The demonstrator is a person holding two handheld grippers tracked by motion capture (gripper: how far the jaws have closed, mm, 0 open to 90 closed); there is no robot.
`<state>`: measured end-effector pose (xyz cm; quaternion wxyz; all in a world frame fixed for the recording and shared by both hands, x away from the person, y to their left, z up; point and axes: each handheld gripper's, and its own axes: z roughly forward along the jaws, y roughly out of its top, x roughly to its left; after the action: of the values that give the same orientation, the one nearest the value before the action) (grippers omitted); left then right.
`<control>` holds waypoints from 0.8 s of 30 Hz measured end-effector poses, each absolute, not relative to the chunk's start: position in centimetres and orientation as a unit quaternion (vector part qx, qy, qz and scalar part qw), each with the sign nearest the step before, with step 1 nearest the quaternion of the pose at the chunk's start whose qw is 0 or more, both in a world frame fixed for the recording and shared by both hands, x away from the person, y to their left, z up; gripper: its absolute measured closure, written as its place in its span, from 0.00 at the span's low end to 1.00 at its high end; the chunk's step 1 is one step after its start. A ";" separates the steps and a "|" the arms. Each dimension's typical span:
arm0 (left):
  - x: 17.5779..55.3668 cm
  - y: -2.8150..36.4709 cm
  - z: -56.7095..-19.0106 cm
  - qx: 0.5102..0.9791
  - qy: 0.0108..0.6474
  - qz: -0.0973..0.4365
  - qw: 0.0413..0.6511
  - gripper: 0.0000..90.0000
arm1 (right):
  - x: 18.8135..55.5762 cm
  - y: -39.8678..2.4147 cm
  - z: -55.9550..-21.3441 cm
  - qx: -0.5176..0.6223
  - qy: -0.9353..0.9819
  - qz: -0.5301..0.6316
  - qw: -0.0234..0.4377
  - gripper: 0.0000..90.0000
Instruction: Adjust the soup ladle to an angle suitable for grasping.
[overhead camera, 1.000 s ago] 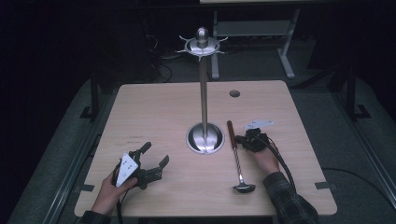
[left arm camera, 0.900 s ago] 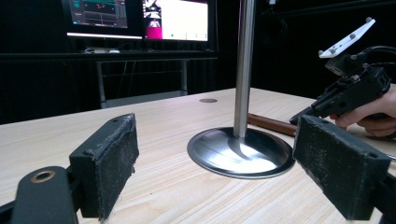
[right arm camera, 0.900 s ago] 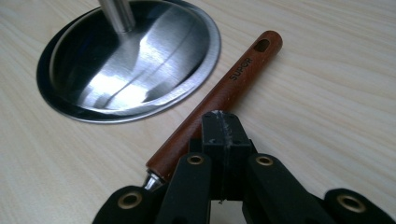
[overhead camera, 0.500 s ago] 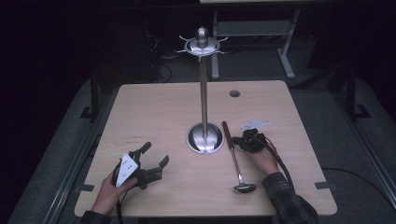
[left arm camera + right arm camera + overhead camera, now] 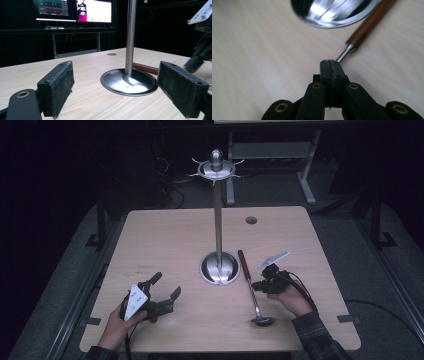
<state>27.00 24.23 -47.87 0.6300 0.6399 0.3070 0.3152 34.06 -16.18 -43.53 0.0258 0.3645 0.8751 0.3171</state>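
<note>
Room: dark, with lit monitors on a far desk beyond the table [image 5: 165,235], which is pale wood grain with a small round hole [image 5: 251,220] near its far edge.

Item one, utensil stand [image 5: 218,220]: a tall steel pole on a domed round base, crowned by a ring of hooks; it stands mid-table, upright, its hooks bare; I judge it is there to take a hung utensil.

Item two, ladle [image 5: 252,287]: steel shaft, reddish wooden handle, small bowl; it lies just right of the stand's base, handle end pointing away from me and passing close beside the base rim, bowl end nearest me; whether the bowl rests on the table I cannot tell.

Item three, my right tool [image 5: 259,286]: pressed together and pinching the ladle's steel shaft, a little below where the wood begins; in the right gripper view the shaft [image 5: 344,53] runs out from between the shut pads toward the handle; I hold it mid-length, I judge, so that it balances for the carry to a hook.

Item four, my left tool [image 5: 167,287]: spread wide, nothing between the pads [image 5: 60,87]; it sits low at the near left of the table, aimed at the stand's base, well apart from the ladle; kept clear, I judge, as a spare hand.
</note>
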 end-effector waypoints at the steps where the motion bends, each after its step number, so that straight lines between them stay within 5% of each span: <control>1: 27.0 24.2 -47.9 0.641 0.307 0.315 0.629 0.15 | 33.8 -16.1 -43.4 0.362 0.878 0.314 0.023 1.00; 10: 27.0 24.2 -47.9 0.641 0.305 0.317 0.629 0.15 | 30.8 -15.1 -43.7 0.347 0.895 0.279 -0.015 1.00; 24: 27.0 24.2 -47.9 0.640 0.306 0.316 0.629 0.15 | 30.2 -13.9 -44.7 0.341 0.906 0.251 -0.014 1.00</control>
<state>26.98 24.24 -47.87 0.6294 0.6405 0.3059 0.3164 30.23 -13.91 -44.75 -0.0136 0.3414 0.9057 0.2508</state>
